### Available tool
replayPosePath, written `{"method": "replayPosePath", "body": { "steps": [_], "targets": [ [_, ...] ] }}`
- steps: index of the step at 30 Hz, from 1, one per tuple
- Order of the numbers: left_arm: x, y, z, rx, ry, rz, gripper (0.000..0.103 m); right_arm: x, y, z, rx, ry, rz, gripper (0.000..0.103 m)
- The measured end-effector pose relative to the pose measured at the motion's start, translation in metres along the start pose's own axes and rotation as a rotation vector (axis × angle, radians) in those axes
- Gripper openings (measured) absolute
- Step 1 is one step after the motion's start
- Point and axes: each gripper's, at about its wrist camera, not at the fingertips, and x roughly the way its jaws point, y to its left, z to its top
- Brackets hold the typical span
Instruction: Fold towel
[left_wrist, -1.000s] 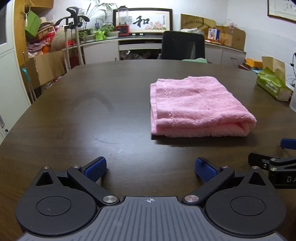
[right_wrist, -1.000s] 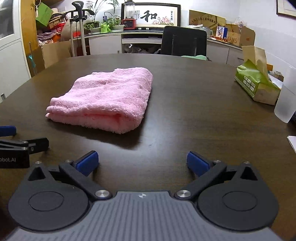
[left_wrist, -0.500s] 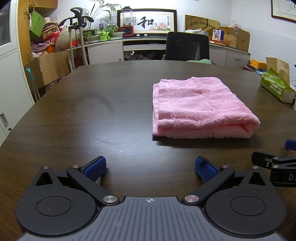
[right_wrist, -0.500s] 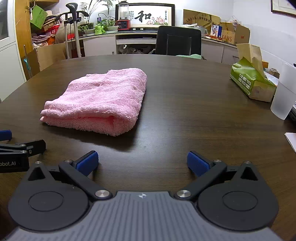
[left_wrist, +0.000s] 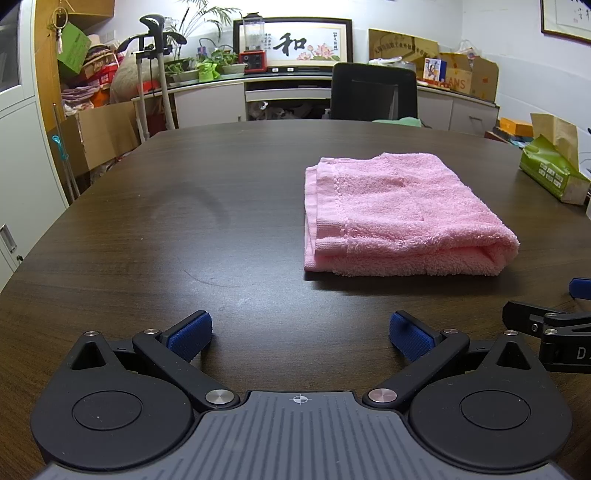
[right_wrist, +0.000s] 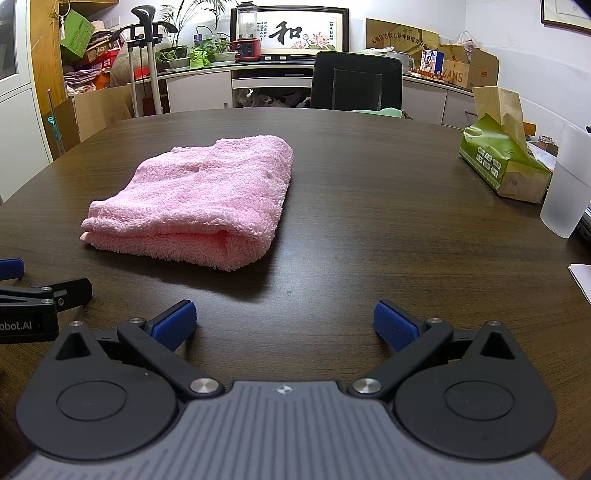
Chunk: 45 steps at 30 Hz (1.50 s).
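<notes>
A pink towel (left_wrist: 399, 214) lies folded into a thick rectangle on the dark wooden table (left_wrist: 184, 221). It also shows in the right wrist view (right_wrist: 207, 199). My left gripper (left_wrist: 300, 334) is open and empty, low over the table, short of the towel and to its left. My right gripper (right_wrist: 284, 325) is open and empty, short of the towel and to its right. Each gripper shows at the edge of the other's view, the right one (left_wrist: 554, 325) and the left one (right_wrist: 33, 295).
A green tissue box (right_wrist: 502, 162) and a frosted plastic cup (right_wrist: 565, 192) stand at the table's right side, with white paper (right_wrist: 581, 275) near the right edge. A black office chair (left_wrist: 373, 92) stands at the far side. Cabinets and boxes line the walls.
Both grippers have drawn back slightly from the towel and stayed open. The towel has not moved.
</notes>
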Motion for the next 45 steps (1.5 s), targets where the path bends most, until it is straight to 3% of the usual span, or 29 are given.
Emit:
{"method": "replayPosePath", "body": {
  "steps": [45],
  "targets": [
    [0.0000,-0.0011,-0.0011,-0.018,0.000,0.017,0.103,-0.0012,0.0055,-0.0019,0.004,-0.001,-0.004,0.103]
  ]
}}
